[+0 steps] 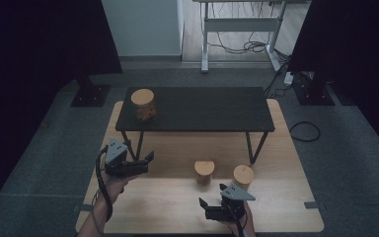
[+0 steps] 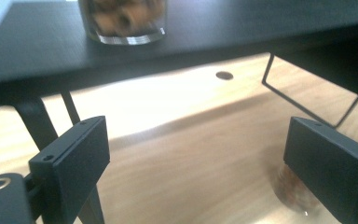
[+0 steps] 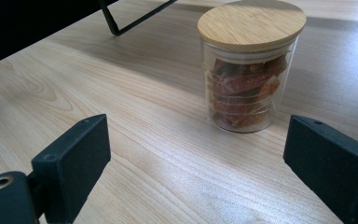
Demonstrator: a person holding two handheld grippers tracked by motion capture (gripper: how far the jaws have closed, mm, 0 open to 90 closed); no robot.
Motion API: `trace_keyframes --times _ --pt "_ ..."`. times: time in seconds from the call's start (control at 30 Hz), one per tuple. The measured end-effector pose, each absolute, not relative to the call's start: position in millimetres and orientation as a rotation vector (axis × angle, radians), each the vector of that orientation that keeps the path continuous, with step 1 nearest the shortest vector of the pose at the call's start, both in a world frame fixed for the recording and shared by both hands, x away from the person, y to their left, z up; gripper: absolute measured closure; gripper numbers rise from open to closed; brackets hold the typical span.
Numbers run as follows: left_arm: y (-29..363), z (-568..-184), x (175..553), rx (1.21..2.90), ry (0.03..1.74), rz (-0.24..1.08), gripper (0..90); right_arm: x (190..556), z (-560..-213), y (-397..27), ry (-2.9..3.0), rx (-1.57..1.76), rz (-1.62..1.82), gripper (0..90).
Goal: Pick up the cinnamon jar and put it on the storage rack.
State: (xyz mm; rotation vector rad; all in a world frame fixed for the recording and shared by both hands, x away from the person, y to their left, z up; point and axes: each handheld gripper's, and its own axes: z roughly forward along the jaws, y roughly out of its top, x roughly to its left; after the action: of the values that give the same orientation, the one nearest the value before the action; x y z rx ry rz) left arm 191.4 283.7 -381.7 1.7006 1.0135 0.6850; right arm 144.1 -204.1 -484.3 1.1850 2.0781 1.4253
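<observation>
Approaching the jar [image 3: 251,65] on the table [image 1: 168,207]: right tool [image 1: 212,206] wide open, empty. Centre both jaws around the glass below the lid [image 3: 251,23]; left tool [image 1: 145,160] likewise open, empty.

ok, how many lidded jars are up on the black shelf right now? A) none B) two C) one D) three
C: in the high view one jar stands at the left end of the black shelf; the other two jars sit on the wooden table below, in front of it.
</observation>
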Motion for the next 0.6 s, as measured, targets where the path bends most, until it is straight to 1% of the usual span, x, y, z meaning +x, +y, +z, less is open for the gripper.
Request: trace_keyframes --times 0.2,0.37,0.6 --pt "281.2 -395.6 182.5 1.71 1.019 0.667 6.5 143.6 -483.9 -204.7 2.066 1.194 1.426 6.7" --pt "281.7 -415.2 170.0 1.696 1.057 0.618 7.0 143.8 -483.7 -204.9 2.063 1.2 1.421 6.8" --pt "285.0 -434.7 164.0 1.683 1.094 0.559 7.1 144.2 -483.9 -203.8 2.062 1.214 1.409 6.9"
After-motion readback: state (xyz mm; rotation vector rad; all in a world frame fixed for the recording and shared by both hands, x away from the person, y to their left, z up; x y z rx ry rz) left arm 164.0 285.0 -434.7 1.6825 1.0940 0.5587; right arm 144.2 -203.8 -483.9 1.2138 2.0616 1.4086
